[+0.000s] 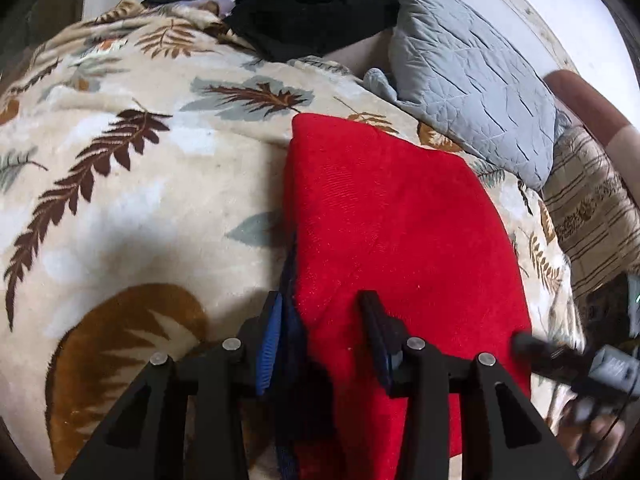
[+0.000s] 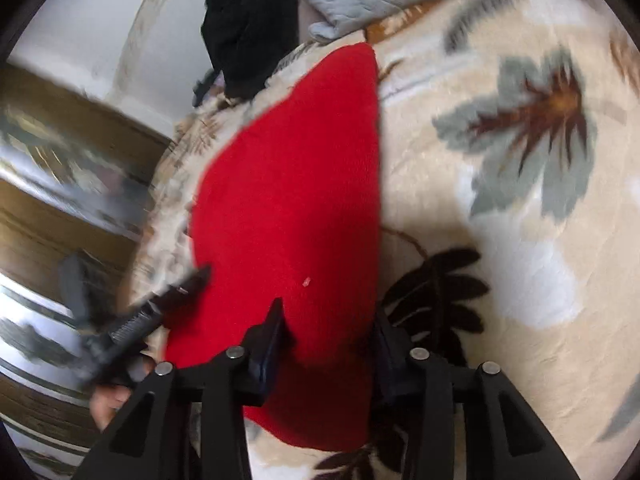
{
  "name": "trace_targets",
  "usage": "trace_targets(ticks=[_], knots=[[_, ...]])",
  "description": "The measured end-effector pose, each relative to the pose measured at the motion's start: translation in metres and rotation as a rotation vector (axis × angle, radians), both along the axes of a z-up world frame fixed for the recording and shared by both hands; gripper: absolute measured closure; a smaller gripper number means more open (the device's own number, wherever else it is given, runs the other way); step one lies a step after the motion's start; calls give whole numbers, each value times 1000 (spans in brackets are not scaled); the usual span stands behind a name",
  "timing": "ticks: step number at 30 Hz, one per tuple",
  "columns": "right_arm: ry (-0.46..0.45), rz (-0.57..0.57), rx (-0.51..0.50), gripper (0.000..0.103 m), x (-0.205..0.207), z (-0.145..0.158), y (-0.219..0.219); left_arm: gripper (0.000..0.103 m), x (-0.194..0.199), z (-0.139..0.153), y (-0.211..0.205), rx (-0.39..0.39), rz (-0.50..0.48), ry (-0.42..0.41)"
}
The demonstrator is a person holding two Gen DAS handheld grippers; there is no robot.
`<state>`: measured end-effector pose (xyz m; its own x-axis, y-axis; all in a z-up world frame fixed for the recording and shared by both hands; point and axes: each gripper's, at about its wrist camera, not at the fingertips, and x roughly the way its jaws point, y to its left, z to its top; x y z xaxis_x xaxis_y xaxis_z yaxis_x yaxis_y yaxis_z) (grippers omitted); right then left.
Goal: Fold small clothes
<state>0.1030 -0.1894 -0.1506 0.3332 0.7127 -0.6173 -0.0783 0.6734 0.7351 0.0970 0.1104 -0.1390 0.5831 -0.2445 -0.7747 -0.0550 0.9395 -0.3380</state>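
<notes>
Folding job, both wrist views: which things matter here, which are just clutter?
In play:
- red knit garment, lying flat on the leaf-print fleece blanket
- left claw, straddling its near edge
- right claw, straddling its near edge

Lying about:
- grey quilted pillow
- black crumpled clothing pile
- striped beige cushion

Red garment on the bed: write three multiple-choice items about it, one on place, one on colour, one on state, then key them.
1. The red garment lies on:
A. a leaf-print blanket
B. a bare floor
C. a chair

2. The pillow beyond it is:
A. yellow
B. grey
C. pink

3. The garment is:
A. hanging
B. balled up
C. spread flat

Key: 1 A, fern-patterned fleece surrounds it; 2 B, grey quilted fabric; 3 C, it lies smooth with straight edges, and the left tool straddles its near edge.
</notes>
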Motion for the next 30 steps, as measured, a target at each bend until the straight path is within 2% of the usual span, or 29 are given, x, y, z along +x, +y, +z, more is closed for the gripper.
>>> trace_targets(ticks=[2, 5, 9, 10, 11, 12, 14, 15, 16, 21, 23, 25, 27, 28, 29, 30], knots=[[-27, -45, 44, 38, 3, 10, -14, 60, -2, 0, 0, -3, 5, 3], [-52, -110, 111, 30, 15, 20, -31, 60, -3, -1, 1, -13, 3, 9], [38, -72, 137, 31, 57, 2, -17, 60, 1, -1, 1, -20, 3, 13], [54, -38, 120, 39, 63, -4, -7, 59, 1, -1, 1, -19, 4, 13], [23, -27, 32, 58, 62, 2, 4, 59, 1, -2, 1, -19, 5, 13], [-13, -29, -22, 61, 58, 11, 8, 59, 1, -2, 1, -20, 5, 15], [-136, -29, -196, 65, 39, 34, 26, 58, 1, -2, 0, -24, 4, 19], [-144, -27, -264, 65, 38, 30, 32, 58, 2, -3, -2, -22, 2, 21], [-128, -22, -290, 65, 41, 24, 33, 57, 2, -3, -3, -13, 2, 19], [-74, -52, -107, 50, 48, 24, 9, 57, 2, -3, 0, -27, 9, 26], [-47, -88, 8, 39, 55, 22, -4, 57, 2, -3, 0, -28, 11, 28], [-27, -120, 55, 35, 65, 20, -7, 57, 3, -2, 0, -26, 9, 27], [21, -102, 80, 34, 81, 8, -4, 57, 3, -2, 1, -30, 10, 28], [47, -86, 82, 38, 87, 3, -2, 57, 3, -2, 1, -32, 9, 29], [49, -70, 32, 57, 89, 3, 4, 57, 3, -3, 2, -35, 9, 30], [19, -67, -18, 59, 88, 10, 9, 57, 3, -2, 2, -34, 8, 30]])
